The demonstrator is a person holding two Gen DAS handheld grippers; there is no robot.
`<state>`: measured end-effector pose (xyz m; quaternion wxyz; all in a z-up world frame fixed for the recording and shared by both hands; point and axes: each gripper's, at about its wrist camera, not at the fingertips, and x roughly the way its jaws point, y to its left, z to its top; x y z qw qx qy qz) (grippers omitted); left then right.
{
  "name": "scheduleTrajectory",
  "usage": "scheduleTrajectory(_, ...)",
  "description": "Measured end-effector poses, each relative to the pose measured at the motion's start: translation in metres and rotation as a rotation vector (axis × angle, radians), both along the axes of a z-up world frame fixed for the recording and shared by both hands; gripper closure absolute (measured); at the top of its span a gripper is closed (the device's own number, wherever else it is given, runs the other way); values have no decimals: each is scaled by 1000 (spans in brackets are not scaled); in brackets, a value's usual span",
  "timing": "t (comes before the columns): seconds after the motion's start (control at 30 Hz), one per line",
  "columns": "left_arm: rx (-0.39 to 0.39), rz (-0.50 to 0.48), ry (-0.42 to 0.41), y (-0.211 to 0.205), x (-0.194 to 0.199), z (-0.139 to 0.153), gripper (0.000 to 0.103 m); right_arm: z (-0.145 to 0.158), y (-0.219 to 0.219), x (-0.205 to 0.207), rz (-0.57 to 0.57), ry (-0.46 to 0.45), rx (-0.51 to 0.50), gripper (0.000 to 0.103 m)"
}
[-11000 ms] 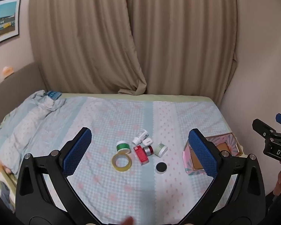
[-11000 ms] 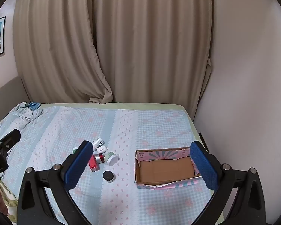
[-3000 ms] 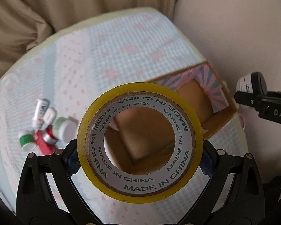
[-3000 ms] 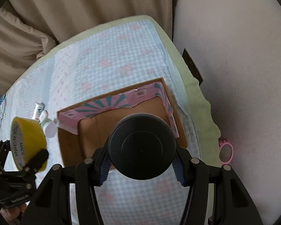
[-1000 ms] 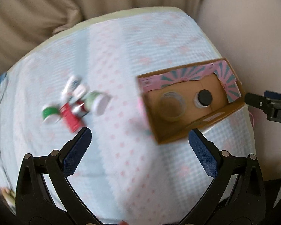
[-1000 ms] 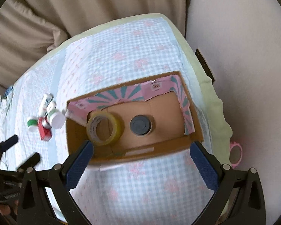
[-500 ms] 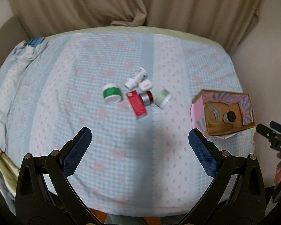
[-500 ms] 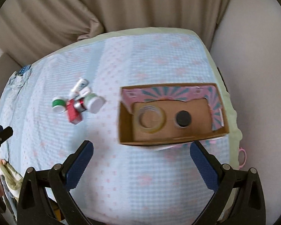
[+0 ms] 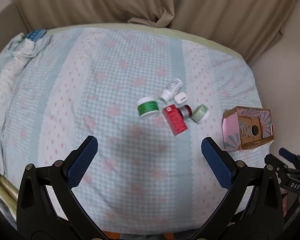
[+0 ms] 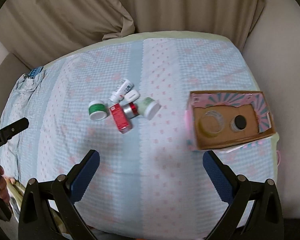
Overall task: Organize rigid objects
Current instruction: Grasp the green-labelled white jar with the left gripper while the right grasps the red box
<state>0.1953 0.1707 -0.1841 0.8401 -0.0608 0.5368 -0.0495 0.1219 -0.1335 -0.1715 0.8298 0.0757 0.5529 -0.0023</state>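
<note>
Cluster of six small items on the bed [image 9: 90, 92], mid-sheet, not yet boxed: green jar [image 9: 147, 108] on its side at the left; red carton [image 9: 175, 119] just beside it, long axis running near-to-far and slightly slanted; red-capped tin [image 9: 185, 111] touching the carton; pale jar [image 9: 200, 113] tipped at the right; white bottle [image 9: 171, 90] lying slantwise at the far side; white case [image 9: 180, 98] beside the bottle. Box [image 10: 230, 118] open-topped, at the right edge of the bed, well apart from the cluster; holds a tape roll [image 10: 212, 123] and a black puck [image 10: 240, 122] side by side. Left gripper [image 9: 149, 160] released, jaws wide, nothing held; cluster lies ahead of it and a little right. Right gripper [image 10: 150, 168] likewise spread and bare; cluster ahead and left of it, box ahead and right. Judgement: task partly done, two items in, six out; the green jar and carton sit on the left gripper's side, the pale jar on the right gripper's; the carton calls for a grip across its narrow width.
</note>
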Motion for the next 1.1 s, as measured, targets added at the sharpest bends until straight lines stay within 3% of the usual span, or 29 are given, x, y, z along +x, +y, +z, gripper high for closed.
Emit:
scheduleTrajectory(0.3,-80,19,118,38,55,-60,0,-32,58,33,-24,42,44,0)
scheduleTrajectory(0.6,-145,53,243,27,100,-123,0,-79,88,65,72,111,14,0)
scheduleTrajectory(0.93,-168,93,359,14,157,-208,0,-177,104,129,197,232,-52,1)
scheduleTrajectory(1.03,-171,103,392,8,170,-231,0,-214,110,147,245,292,-61,12)
scheduleTrajectory(1.1,-158,103,415,3,177,-245,0,-233,115,157,269,329,-66,13)
